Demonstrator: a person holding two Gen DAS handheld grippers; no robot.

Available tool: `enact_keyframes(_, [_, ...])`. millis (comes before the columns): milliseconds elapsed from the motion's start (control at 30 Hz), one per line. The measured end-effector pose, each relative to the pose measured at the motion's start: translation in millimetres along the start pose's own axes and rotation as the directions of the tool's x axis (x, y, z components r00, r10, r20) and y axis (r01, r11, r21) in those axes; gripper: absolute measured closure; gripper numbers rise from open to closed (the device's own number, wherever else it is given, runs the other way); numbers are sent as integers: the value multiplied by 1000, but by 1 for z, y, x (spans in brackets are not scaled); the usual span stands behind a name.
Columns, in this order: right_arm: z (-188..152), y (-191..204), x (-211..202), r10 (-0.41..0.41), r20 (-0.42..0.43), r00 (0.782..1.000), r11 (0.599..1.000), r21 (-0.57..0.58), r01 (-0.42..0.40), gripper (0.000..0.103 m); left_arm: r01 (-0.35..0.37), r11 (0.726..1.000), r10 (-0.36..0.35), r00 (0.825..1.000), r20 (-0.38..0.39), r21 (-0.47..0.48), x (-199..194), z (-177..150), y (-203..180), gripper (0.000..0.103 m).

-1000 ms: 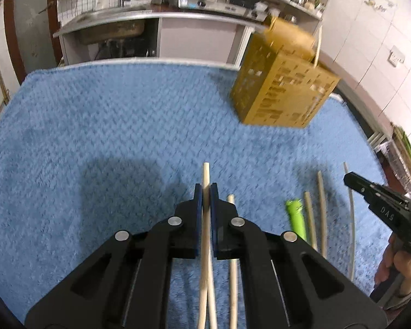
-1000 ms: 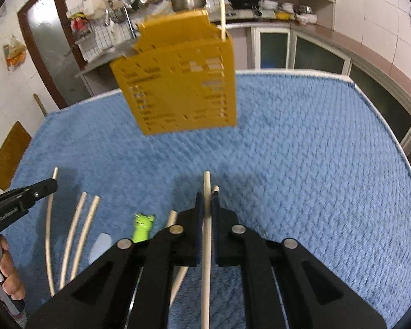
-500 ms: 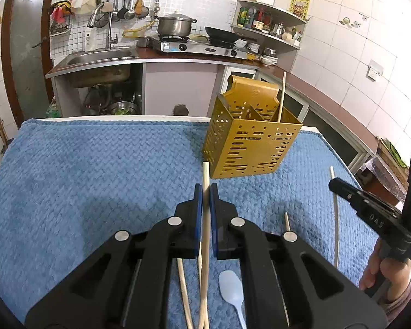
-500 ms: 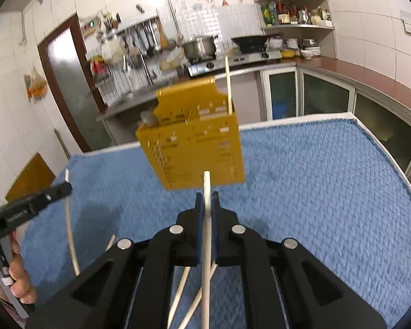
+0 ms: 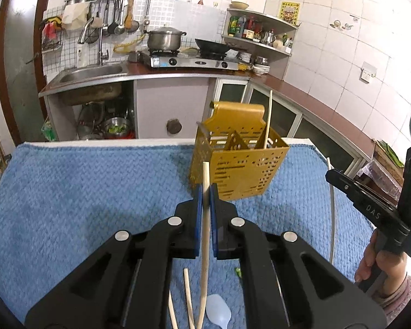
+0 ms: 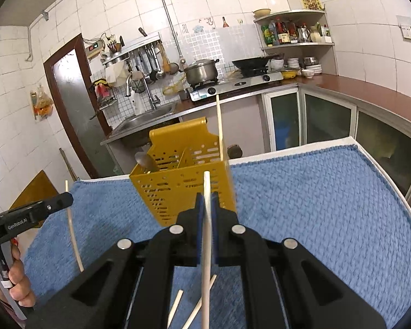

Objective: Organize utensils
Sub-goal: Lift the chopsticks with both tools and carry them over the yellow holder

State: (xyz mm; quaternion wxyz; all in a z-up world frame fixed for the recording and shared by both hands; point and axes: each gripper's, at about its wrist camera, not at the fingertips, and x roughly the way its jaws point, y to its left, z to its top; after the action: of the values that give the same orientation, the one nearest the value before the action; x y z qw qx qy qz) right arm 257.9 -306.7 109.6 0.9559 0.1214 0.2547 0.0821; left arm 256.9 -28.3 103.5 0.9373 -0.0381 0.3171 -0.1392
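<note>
My left gripper [image 5: 205,189] is shut on a pale wooden chopstick [image 5: 205,175] that sticks out past the pads toward the yellow perforated utensil holder [image 5: 241,170]. My right gripper [image 6: 207,197] is shut on a second chopstick [image 6: 206,186], also in front of the holder [image 6: 183,189]. One chopstick [image 6: 219,126] stands upright in the holder's right compartment, and a spoon [image 6: 145,161] leans in its left one. Each gripper shows at the other view's edge, held above the towel with its chopstick hanging below. Loose chopsticks [image 5: 187,296], a white spoon [image 5: 219,315] and a green piece [image 5: 237,272] lie on the towel beneath me.
A blue knitted towel [image 5: 82,192] covers the table, and its white far edge [image 6: 301,150] faces the kitchen counter. A person's hand [image 5: 378,263] grips the right handle. Sink, stove with pot and cabinets stand beyond the table.
Both grippers have risen off the towel, each carrying its chopstick, and have tipped up toward level. The holder now sits straight ahead of both, and more of the kitchen is in view.
</note>
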Motion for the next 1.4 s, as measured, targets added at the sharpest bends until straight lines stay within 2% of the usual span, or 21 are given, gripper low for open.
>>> enact_keyframes(167, [15,-3,2,3,25,1000,1000,-9,-3,97,2,1000,-3,1000,20,5,3,16,-4,99])
enact_keyframes(300, [38,1,1,2,109,994,999,-38,2,97,24,1000,-23,998,53,-12,2,40,-7,99])
enact_keyframes(433, [70,8,2,-6,202,979,998,-59,19,97,26,1000,-26,990,137,3,-3,75,-19,99])
enact_keyframes(600, [114,18,9,-14,313,950,996,-77,40,97,44,999,-50,967,251,28,-8,118,-36,99])
enact_keyframes(733, [137,24,20,-19,382,924,994,-96,60,97,36,999,-42,950,309,25,3,140,-42,99])
enact_keyframes(900, [160,24,39,-15,465,885,995,-80,58,97,25,999,-38,926,376,40,27,159,-48,99])
enact_keyframes(967, [164,25,46,-11,480,877,996,-71,51,97,23,999,-39,915,400,46,33,162,-49,99])
enact_keyframes(1000, [166,24,51,-9,499,867,997,-66,48,97,16,999,-35,906,421,49,37,163,-50,99])
enact_keyframes(1100, [166,29,63,-6,520,854,995,-79,55,97,14,998,-39,895,444,59,49,160,-52,99])
enact_keyframes(1167, [162,31,73,1,524,852,994,-90,55,97,24,998,-49,899,436,63,60,153,-51,99])
enact_keyframes(1400, [135,26,99,54,515,855,991,-133,17,97,39,998,-53,929,367,46,103,121,-38,99])
